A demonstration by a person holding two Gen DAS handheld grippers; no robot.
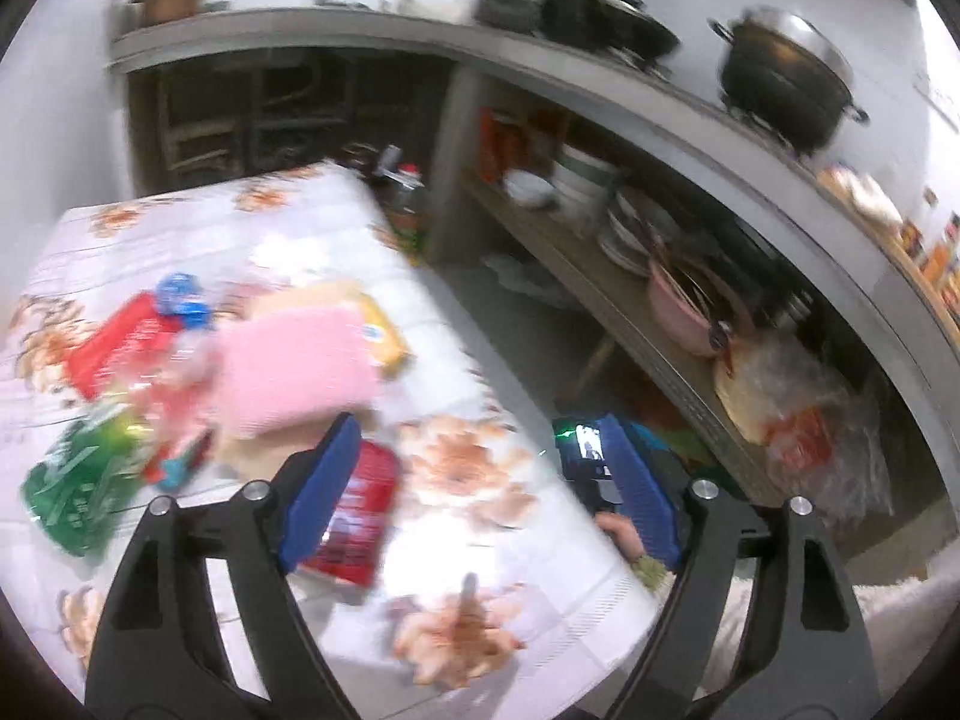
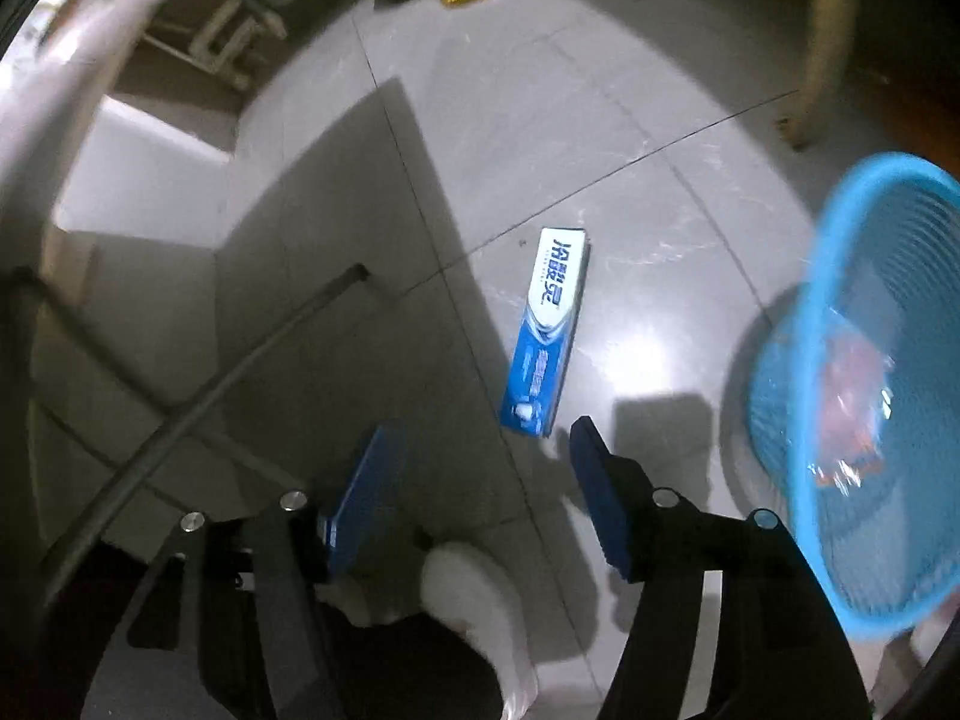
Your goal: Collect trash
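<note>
Above a floral-clothed table (image 1: 312, 222), the left gripper (image 1: 480, 480) tilts downward with its two blue pads spread wide and nothing between them. Blurred trash lies on the cloth: one red wrapper (image 1: 354, 522) beside the left pad, one pink packet (image 1: 294, 372), one green packet (image 1: 78, 492), one red carton (image 1: 120, 342). Over the grey tiled floor (image 2: 600, 138), the right gripper (image 2: 474, 468) points steeply down, pads apart and empty. One blue toothpaste box (image 2: 546, 330) lies on the tiles just ahead of its pads. One blue mesh basket (image 2: 870, 252) stands to the right, holding a reddish wrapper (image 2: 852, 414).
</note>
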